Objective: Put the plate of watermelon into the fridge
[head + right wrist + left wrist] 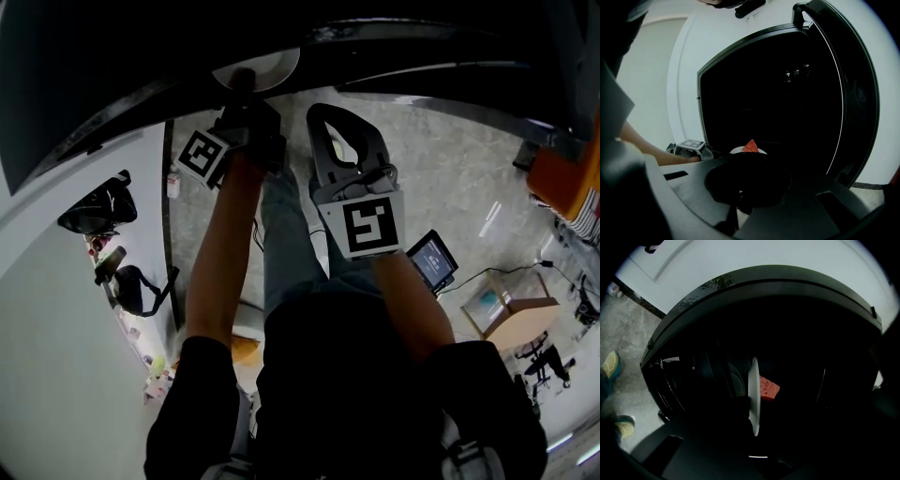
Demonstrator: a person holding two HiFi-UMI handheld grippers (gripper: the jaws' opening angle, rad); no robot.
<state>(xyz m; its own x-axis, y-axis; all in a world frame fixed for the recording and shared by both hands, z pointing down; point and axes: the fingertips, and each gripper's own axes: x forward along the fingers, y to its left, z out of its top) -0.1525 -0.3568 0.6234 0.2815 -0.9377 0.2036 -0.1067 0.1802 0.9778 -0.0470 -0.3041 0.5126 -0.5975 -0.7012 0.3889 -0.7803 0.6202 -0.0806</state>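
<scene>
The plate (754,394) is gripped by its near rim in the left gripper (244,89), at the mouth of the fridge (787,93), with the watermelon slice (768,387) lying on it. The right gripper (328,122) is found just right of the left one, farther back and apart from the plate.

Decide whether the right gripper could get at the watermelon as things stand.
Probably yes: the fridge is open, and nothing stands between the right gripper and the watermelon on the plate.

Grey marbled floor (450,178) fills the head view. A black bag (98,208) lies at nine o'clock beside a white wall (47,328), with a second bag (131,286) just below it. A small lit screen (432,258) sits at three o'clock, a cardboard box (511,314) at four and something orange (562,183) at two.
</scene>
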